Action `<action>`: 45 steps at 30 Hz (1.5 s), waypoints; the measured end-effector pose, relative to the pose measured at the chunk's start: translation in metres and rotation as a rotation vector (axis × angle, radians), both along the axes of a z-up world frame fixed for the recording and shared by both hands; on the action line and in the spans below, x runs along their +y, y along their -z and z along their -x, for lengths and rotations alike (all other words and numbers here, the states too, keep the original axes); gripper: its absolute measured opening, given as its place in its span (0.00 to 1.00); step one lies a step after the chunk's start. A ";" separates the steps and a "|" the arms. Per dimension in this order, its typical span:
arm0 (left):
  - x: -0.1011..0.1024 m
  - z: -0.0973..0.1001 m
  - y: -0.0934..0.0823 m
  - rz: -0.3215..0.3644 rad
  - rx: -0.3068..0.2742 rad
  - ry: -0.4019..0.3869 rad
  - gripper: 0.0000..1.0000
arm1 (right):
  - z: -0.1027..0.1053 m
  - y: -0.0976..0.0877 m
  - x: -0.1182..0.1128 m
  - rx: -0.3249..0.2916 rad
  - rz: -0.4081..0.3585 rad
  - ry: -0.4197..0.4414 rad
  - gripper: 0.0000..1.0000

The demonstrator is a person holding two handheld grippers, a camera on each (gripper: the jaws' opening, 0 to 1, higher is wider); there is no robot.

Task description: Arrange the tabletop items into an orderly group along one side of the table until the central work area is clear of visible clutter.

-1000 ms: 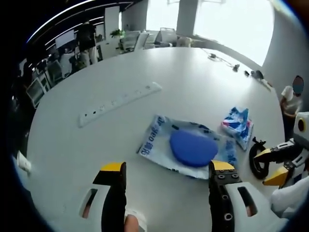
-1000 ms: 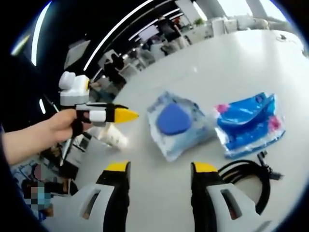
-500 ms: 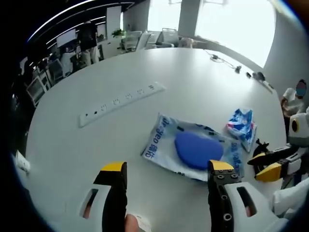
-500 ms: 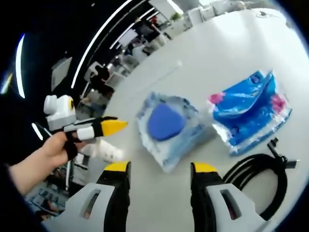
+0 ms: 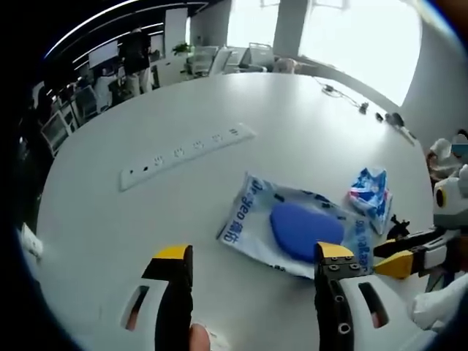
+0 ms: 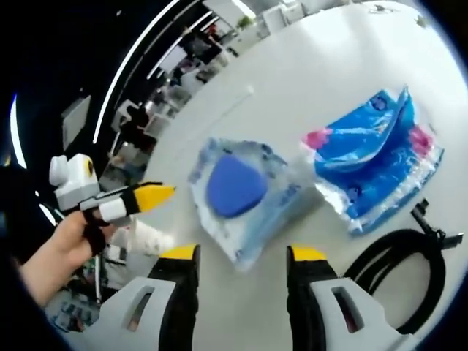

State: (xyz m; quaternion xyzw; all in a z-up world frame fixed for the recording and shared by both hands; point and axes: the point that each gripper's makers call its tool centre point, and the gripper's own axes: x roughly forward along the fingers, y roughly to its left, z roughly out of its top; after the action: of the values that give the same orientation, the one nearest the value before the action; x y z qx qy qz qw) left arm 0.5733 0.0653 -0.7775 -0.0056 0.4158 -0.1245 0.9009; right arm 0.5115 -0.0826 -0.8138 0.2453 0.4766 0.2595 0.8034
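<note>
Clear pouch (image 5: 292, 227) with a blue rounded pad inside is lying flat on the white desk (image 5: 110, 219), center-right of the left gripper view, just above the yellow tip of that view's right jaw. In the right gripper view the same pouch (image 6: 241, 194) is sitting at center, above the gap between the two jaws. Blue tissue pack (image 6: 376, 164), crumpled, is lying at right of the pouch in the right gripper view, edges touching or nearly so; in the left gripper view it (image 5: 371, 194) is showing small at right. Black cable coil (image 6: 398, 274) is resting on the desk at lower right of the right gripper view, just below the tissue pack. White power strip (image 5: 186, 150) is stretching diagonally across the upper left-center of the left gripper view, well apart from the pouch.

Left claw (image 5: 248, 259) is spread wide, gripping nothing, hovering above the desk. Right claw (image 6: 238, 259) is likewise spread and empty. Left claw is also appearing at left of the right gripper view (image 6: 150, 196), held by a hand (image 6: 62, 245).
</note>
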 end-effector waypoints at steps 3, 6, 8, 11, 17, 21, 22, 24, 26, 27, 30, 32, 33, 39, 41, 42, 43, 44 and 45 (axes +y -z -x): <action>0.001 -0.002 0.005 0.013 0.004 -0.020 0.63 | 0.001 0.002 0.000 0.008 -0.004 0.006 0.44; -0.002 -0.004 0.008 0.019 0.003 -0.018 0.63 | 0.003 0.005 0.000 0.009 -0.002 0.001 0.44; -0.002 -0.006 0.011 0.031 0.001 -0.024 0.63 | 0.004 0.007 -0.002 0.015 -0.005 0.007 0.42; 0.003 -0.008 0.017 0.072 0.012 -0.070 0.62 | 0.004 0.008 -0.002 0.018 -0.015 0.013 0.42; 0.003 -0.012 0.022 0.075 0.005 -0.071 0.60 | 0.003 0.008 -0.004 0.034 -0.035 0.035 0.40; 0.003 -0.015 0.027 0.076 0.000 -0.073 0.59 | 0.004 0.009 -0.006 0.024 -0.024 0.030 0.39; 0.003 -0.016 0.028 0.076 -0.003 -0.075 0.58 | 0.003 0.010 -0.007 0.026 -0.023 0.036 0.38; 0.002 -0.018 0.032 0.084 -0.001 -0.081 0.57 | 0.003 0.010 -0.007 0.027 -0.026 0.040 0.38; -0.001 -0.021 0.035 0.102 -0.004 -0.084 0.56 | 0.003 0.010 -0.007 0.029 -0.028 0.041 0.38; -0.002 -0.023 0.036 0.106 -0.005 -0.085 0.56 | 0.002 0.010 -0.007 0.032 -0.031 0.044 0.38; -0.002 -0.025 0.042 0.114 0.002 -0.096 0.54 | 0.001 0.010 -0.008 0.041 -0.036 0.051 0.36; -0.002 -0.027 0.045 0.117 0.004 -0.095 0.54 | 0.000 0.010 -0.008 0.040 -0.040 0.049 0.36; -0.003 -0.027 0.045 0.115 0.002 -0.088 0.53 | 0.000 0.010 -0.008 0.039 -0.038 0.047 0.35; -0.005 -0.031 0.044 0.107 -0.006 -0.060 0.46 | -0.003 0.012 -0.007 0.042 -0.040 0.048 0.31; -0.007 -0.031 0.045 0.103 -0.003 -0.045 0.42 | -0.005 0.013 -0.006 0.043 -0.041 0.048 0.30; -0.007 -0.031 0.045 0.101 0.001 -0.044 0.38 | -0.004 0.013 -0.006 0.042 -0.036 0.045 0.29; -0.007 -0.031 0.045 0.100 0.002 -0.044 0.35 | -0.004 0.014 -0.006 0.043 -0.034 0.045 0.28; -0.007 -0.031 0.046 0.102 0.003 -0.046 0.33 | -0.005 0.014 -0.006 0.043 -0.034 0.046 0.28; -0.006 -0.031 0.046 0.101 0.004 -0.047 0.33 | -0.005 0.014 -0.006 0.044 -0.035 0.048 0.27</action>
State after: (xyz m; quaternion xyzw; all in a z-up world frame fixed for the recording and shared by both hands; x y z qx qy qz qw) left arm 0.6044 0.0590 -0.8238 -0.0610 0.4104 -0.1239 0.9014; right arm 0.5167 -0.0882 -0.8277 0.2760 0.4838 0.2430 0.7942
